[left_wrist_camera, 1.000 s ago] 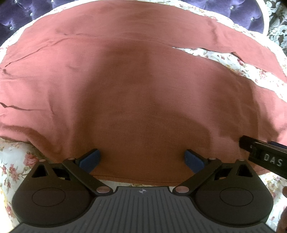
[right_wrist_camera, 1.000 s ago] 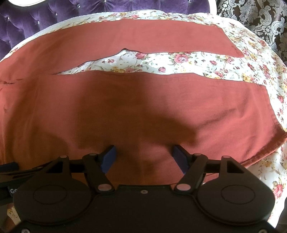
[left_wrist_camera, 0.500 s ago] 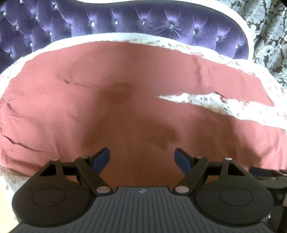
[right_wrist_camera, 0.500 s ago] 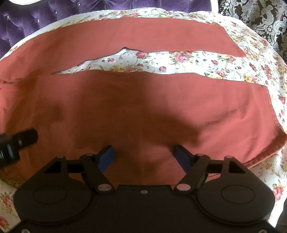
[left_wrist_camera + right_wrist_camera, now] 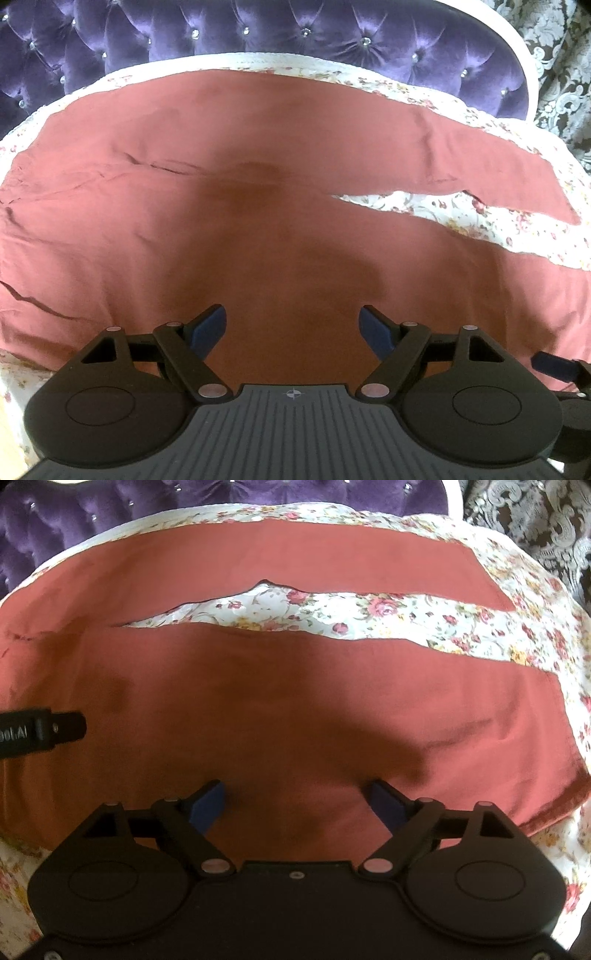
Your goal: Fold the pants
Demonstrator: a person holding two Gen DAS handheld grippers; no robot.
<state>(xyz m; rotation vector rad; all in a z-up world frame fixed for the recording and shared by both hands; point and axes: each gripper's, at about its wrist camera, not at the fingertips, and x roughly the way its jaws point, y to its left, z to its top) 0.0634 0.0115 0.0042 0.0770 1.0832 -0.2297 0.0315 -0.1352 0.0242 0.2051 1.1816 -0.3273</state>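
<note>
Left wrist view: the left gripper (image 5: 293, 325) hangs wide open, nothing between its blue pads, above matte rust-red woven pants (image 5: 258, 221) spread flat ahead of the jaws. Their long axis runs crosswise, legs splitting rightward over a floral sheet (image 5: 461, 214); beyond it stands a tufted purple headboard (image 5: 295, 33). The right gripper (image 5: 295, 801) is equally spread.

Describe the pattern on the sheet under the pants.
White sheet with small red-pink roses and yellow flowers; clearest in the right wrist view.

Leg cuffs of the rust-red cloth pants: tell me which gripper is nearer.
Right. The right gripper hovers over the near leg close to the leg cuffs; the left gripper hangs toward the waist end.
</note>
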